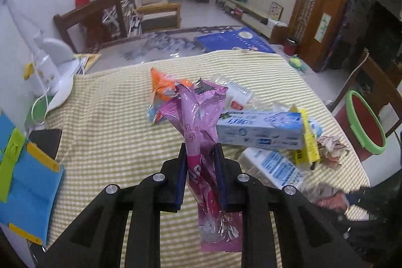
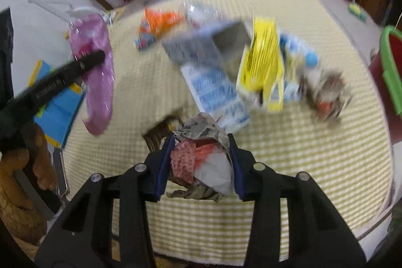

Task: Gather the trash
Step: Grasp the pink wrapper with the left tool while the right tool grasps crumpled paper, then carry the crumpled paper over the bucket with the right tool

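Note:
My left gripper (image 1: 200, 150) is shut on a pink plastic wrapper (image 1: 198, 117) and holds it above the checked tablecloth (image 1: 113, 122); the wrapper also shows in the right wrist view (image 2: 96, 67) at the left with the left gripper's finger on it. My right gripper (image 2: 201, 140) is shut on a crumpled paper wad (image 2: 201, 155) above the cloth. On the cloth lies a trash pile: an orange wrapper (image 1: 163, 84), a blue-white box (image 1: 261, 129), a yellow packet (image 2: 263, 57) and crumpled paper (image 1: 331, 147).
A red bin with a green rim (image 1: 364, 122) stands off the table's right edge. A white lamp base and bottle (image 1: 52, 69) stand at the far left. A blue and yellow folder (image 1: 27, 180) lies at the left edge. Chairs stand behind.

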`<move>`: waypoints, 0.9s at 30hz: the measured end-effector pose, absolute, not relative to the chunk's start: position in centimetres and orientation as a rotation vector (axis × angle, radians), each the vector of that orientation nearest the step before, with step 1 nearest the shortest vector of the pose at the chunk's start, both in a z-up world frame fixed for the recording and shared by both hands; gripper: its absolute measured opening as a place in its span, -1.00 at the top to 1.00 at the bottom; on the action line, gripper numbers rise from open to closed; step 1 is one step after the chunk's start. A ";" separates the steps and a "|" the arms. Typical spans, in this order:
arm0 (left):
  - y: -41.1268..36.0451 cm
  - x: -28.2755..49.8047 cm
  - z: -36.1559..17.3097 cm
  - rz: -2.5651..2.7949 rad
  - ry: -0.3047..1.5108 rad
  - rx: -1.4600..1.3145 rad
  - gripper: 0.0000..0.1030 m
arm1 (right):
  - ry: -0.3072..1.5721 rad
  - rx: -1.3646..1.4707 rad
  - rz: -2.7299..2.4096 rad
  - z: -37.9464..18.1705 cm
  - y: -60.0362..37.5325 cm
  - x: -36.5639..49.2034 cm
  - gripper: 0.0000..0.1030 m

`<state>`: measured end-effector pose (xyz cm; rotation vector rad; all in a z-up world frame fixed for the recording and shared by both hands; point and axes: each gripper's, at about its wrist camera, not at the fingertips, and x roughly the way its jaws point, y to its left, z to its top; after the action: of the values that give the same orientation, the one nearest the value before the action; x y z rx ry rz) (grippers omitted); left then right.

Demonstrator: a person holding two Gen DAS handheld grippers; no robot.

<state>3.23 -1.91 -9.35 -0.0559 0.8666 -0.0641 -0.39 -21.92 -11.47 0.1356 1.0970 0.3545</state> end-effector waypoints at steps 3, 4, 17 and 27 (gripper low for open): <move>-2.6 2.9 -8.7 -0.091 0.852 -0.058 0.64 | 1.030 0.147 0.333 -9.4 -23.1 -0.3 0.21; -2.7 2.5 -8.5 -0.095 0.845 -0.055 0.64 | 1.018 0.150 0.330 -8.9 -23.6 -0.3 0.21; -3.8 1.9 -7.2 -0.106 0.803 -0.020 0.64 | 0.918 0.126 0.316 -6.0 -24.0 0.3 0.21; -4.3 1.6 -7.1 -0.111 0.807 -0.019 0.64 | 0.922 0.163 0.291 -6.5 -25.3 -0.5 0.21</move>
<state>1.64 -4.26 -7.14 -0.0188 0.8068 -0.1106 -0.53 -25.31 -6.55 0.1628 0.9224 0.2911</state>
